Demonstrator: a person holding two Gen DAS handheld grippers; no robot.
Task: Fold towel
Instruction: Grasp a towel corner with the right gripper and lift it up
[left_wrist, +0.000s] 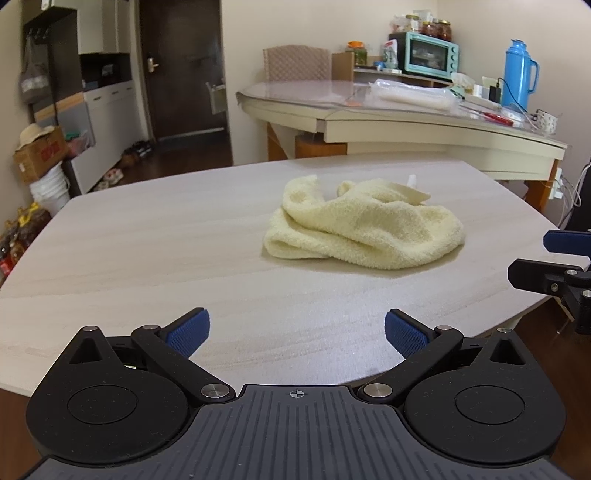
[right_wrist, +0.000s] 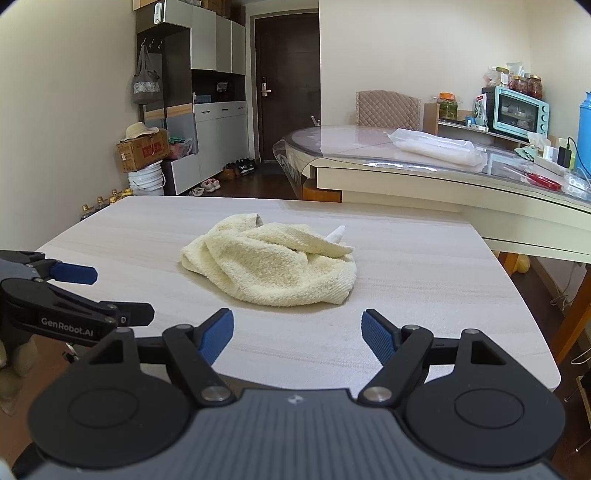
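Both grippers, left gripper (left_wrist: 297, 332) and right gripper (right_wrist: 297, 334), hover spread and empty at the table's (left_wrist: 129, 258) near edge.
Crumpled towel (right_wrist: 271, 266) lies ahead toward the table's middle, long axis crosswise, nearer the right gripper.

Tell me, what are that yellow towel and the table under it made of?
The towel looks like soft cotton terry: its pale yellow surface is nubbly, looped and matte. The table seems to be pale wood or a wood-print laminate, with faint grain streaks and a smooth, dull finish; which of the two is unclear.

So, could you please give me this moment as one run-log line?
step: before first grasp | towel: crumpled on table, untouched | left gripper: open, empty | right gripper: open, empty
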